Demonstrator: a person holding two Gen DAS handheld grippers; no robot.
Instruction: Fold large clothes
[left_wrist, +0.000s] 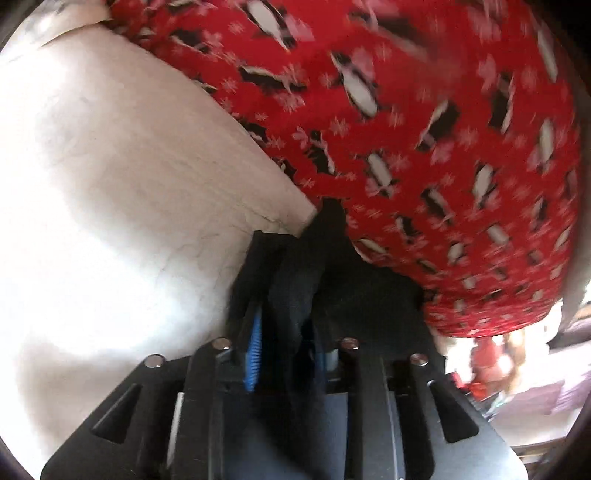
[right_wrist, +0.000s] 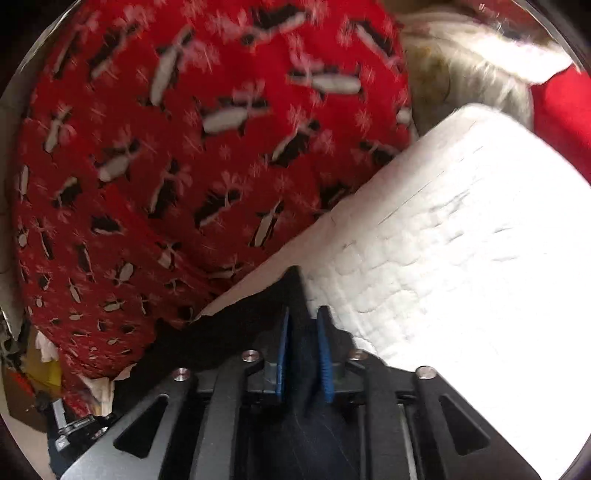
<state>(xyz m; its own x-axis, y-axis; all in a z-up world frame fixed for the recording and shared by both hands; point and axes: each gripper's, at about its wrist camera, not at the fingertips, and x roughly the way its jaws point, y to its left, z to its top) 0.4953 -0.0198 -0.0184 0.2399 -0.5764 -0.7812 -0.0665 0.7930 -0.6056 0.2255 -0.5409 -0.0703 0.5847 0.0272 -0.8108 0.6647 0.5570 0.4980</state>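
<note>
A red cloth (left_wrist: 424, 122) printed with penguins and snowflakes fills much of both wrist views, blurred. Beside it lies a white quilt (left_wrist: 110, 184), on the left in the left view and on the right in the right view (right_wrist: 461, 240).

A dark garment (left_wrist: 295, 266) runs from between each gripper's fingers toward the seam where red cloth meets quilt. The left gripper (left_wrist: 286, 273) is clamped on a bunch of this dark fabric, its blue pads pressed against it. The right gripper (right_wrist: 303, 332) is likewise closed on dark fabric (right_wrist: 306, 369), which passes between its two blue pads.

Blurred clutter (left_wrist: 491, 365) shows at the lower right of the left view, past the red cloth's edge.
</note>
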